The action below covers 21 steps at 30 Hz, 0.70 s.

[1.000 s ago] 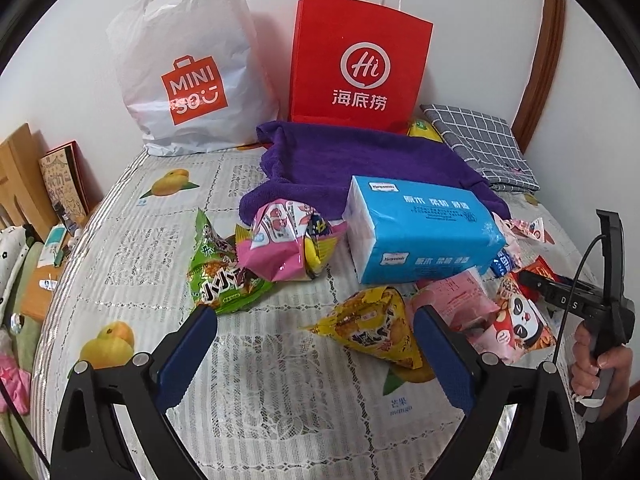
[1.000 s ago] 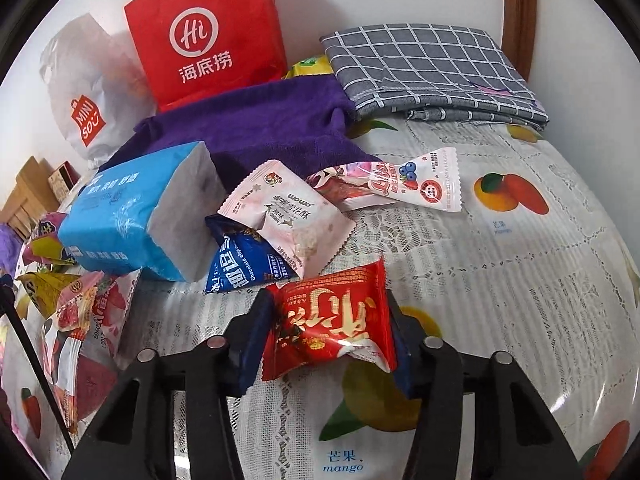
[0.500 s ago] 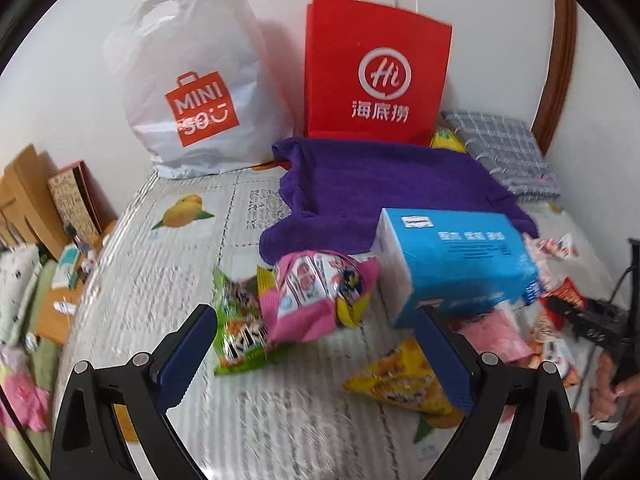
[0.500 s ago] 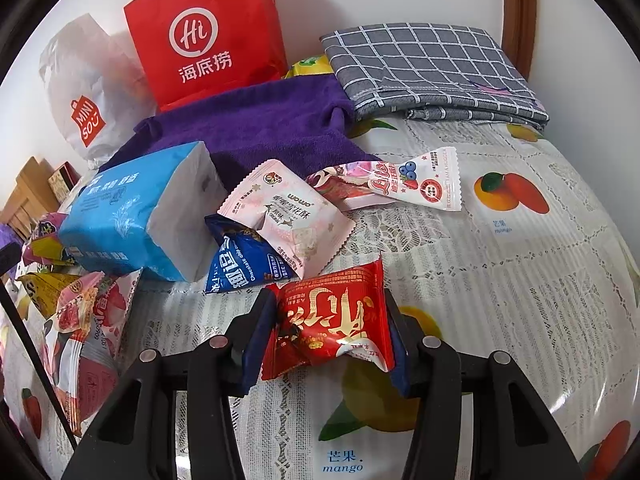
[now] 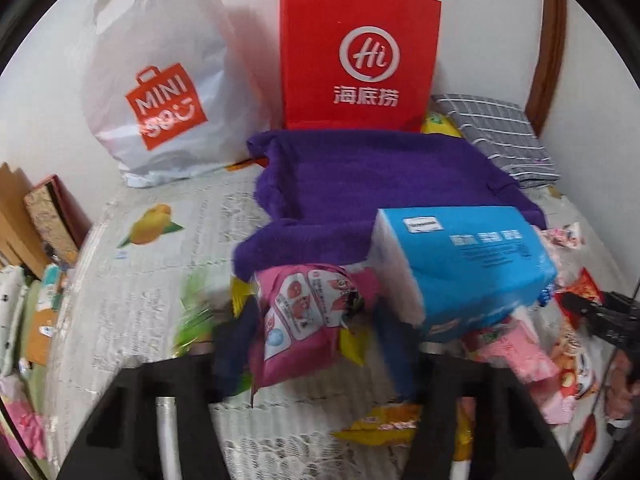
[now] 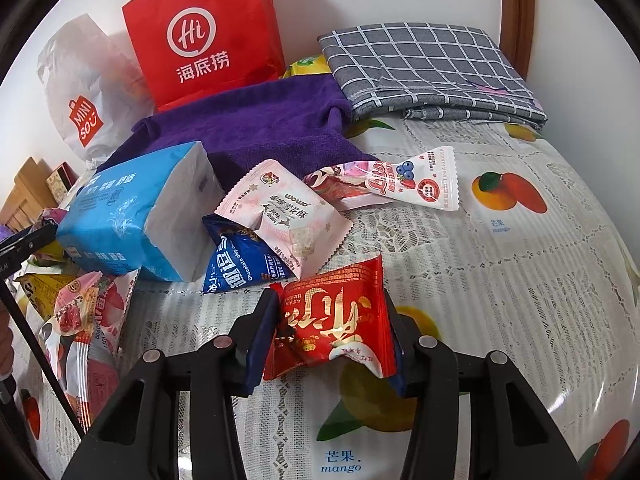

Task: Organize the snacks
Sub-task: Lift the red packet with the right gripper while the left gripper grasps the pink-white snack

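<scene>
Right hand-held gripper (image 6: 326, 340) around red packet (image 6: 336, 324); right view only

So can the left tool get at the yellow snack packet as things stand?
Probably not right now. The left tool is closing with the pink snack bag between its fingers, so it is occupied. The yellow snack packet lies uncovered on the tablecloth just below, so the way itself looks free.

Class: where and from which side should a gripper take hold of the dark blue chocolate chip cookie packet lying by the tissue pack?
Probably the blue cookie packet by its crimped lower edge, from the near open side; tissue pack and pink packet crowd the others.
</scene>
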{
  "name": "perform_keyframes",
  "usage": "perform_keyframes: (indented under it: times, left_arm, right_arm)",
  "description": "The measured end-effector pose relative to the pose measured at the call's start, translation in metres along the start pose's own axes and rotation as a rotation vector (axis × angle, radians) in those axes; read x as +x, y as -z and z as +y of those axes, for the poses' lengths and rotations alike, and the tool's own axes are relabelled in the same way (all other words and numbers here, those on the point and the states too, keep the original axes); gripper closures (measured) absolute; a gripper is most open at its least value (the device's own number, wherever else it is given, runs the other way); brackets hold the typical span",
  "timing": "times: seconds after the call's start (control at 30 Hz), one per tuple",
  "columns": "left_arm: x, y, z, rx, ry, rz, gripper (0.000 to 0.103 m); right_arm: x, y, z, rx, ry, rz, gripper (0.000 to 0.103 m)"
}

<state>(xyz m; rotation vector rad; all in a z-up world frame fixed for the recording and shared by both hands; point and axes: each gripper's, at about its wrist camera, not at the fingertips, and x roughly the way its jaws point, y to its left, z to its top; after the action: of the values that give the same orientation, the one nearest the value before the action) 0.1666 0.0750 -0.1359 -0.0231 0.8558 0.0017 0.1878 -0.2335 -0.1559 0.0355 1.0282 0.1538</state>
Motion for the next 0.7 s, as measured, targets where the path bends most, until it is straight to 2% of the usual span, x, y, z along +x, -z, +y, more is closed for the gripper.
perform_keyframes:
  times: [0.03,0.17,0.33,0.4,0.7]
  left_arm:
    - [0.0,0.0,0.0,0.004,-0.008,-0.002,0.06]
    - [-0.006,0.002,0.006,-0.024,0.015,-0.004,0.064]
    - [-0.029,0.009,0.012,-0.052,0.026,-0.029,0.065]
    - [-0.039,0.012,0.014,-0.055,0.027,-0.033,0.065]
    - [-0.073,0.023,0.008,-0.076,0.073,-0.069,0.065]
  right_arm:
    - [0.0,0.0,0.0,0.0,0.0,0.0,0.055]
    - [0.0,0.0,-0.001,0.003,0.001,0.0,0.057]
    - [-0.004,0.001,-0.008,0.028,-0.04,-0.009,0.059]
    - [-0.01,0.006,-0.006,0.014,-0.023,-0.015,0.06]
    - [-0.061,0.024,0.014,-0.016,-0.044,-0.063,0.06]
